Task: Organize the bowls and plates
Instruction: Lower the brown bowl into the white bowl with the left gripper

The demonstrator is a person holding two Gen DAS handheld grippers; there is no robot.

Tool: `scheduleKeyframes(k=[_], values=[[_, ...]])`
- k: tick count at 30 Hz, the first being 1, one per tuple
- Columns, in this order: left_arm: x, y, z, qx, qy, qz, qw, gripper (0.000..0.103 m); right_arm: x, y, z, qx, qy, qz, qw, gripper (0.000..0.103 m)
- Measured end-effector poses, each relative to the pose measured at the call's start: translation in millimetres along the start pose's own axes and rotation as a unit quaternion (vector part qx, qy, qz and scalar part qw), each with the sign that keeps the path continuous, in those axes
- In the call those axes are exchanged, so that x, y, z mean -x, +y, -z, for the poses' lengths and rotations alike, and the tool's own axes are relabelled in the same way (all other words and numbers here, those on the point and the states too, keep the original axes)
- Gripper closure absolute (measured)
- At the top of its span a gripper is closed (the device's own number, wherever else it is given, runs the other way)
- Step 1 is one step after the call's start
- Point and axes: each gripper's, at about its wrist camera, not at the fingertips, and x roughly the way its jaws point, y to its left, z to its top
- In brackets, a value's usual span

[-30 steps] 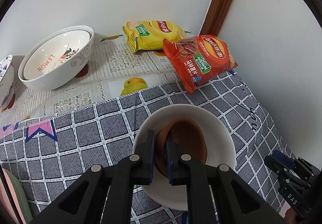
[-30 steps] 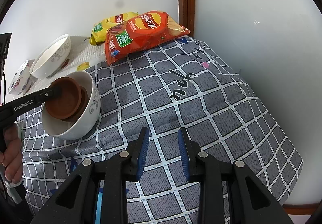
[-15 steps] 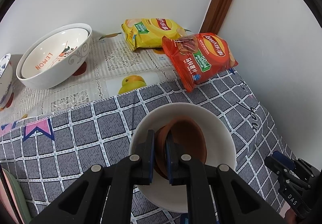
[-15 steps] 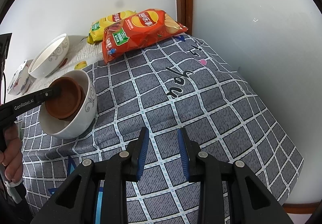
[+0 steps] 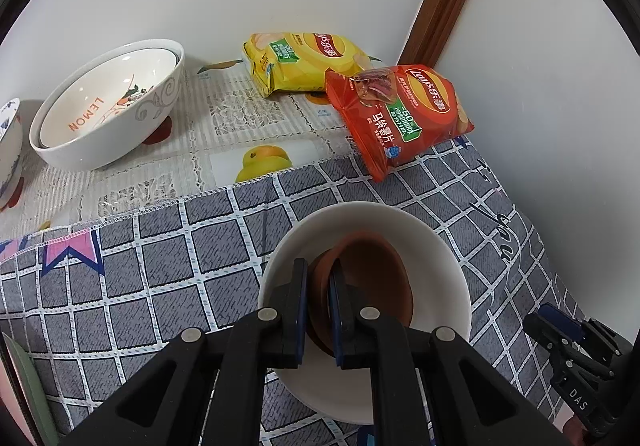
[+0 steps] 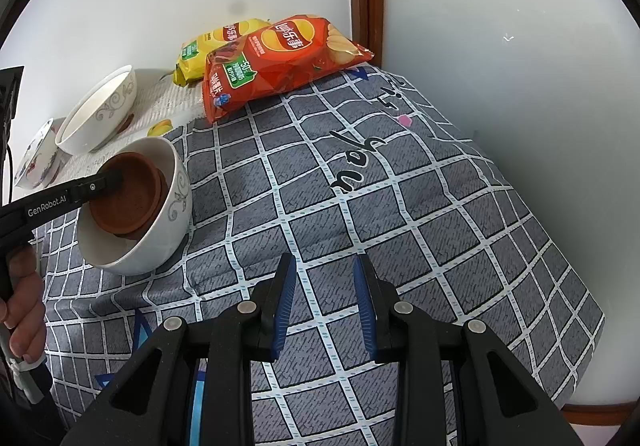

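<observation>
Both wrist cameras look steeply down past their fingers: the left close over the white bowl (image 5: 436,246), the right farther off; both show that bowl and the chip bags (image 6: 280,61).

The left tongs (image 5: 319,292) point steeply down, clamped on a brown dish's (image 5: 372,278) rim. The right tongs (image 6: 325,298) hang parted and empty.

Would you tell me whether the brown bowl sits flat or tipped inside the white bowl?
Tipped: the brown bowl leans in the white bowl.
</observation>
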Motion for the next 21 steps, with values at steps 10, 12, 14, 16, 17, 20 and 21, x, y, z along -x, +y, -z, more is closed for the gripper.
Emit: scheduleKeyframes(k=[10,12,14,16,17,20,21], values=[[-1.6,1.4,0.3,0.004,0.005,0.004,1.0000,0.093,0.4,1.2,-0.5,0.001,0.000,0.000,1.000,0.073],[-1.7,1.6,0.8,0.005,0.006,0.007,0.9999,0.093,0.4,1.7,-0.4,0.000,0.001,0.000,1.000,0.073],[-1.2,1.1,0.9,0.006,0.005,0.008,0.9999,0.093,0.8,2.0,-0.7,0.001,0.001,0.000,1.000,0.073],[-1.2,1.1,0.9,0.006,0.005,0.008,0.9999,0.093,1.0,2.0,-0.6,0.001,0.001,0.000,1.000,0.073],[-1.1,0.8,1.0,0.005,0.005,0.008,0.9999,0.093,1.5,2.3,-0.6,0.001,0.001,-0.001,1.000,0.073],[0.0,0.2,0.7,0.003,0.006,0.007,1.0000,0.093,1.9,2.3,-0.7,0.001,0.001,-0.002,1.000,0.073],[0.7,-0.2,1.0,0.003,0.006,0.007,1.0000,0.093,2.5,2.5,-0.6,0.001,0.001,-0.001,1.000,0.073]])
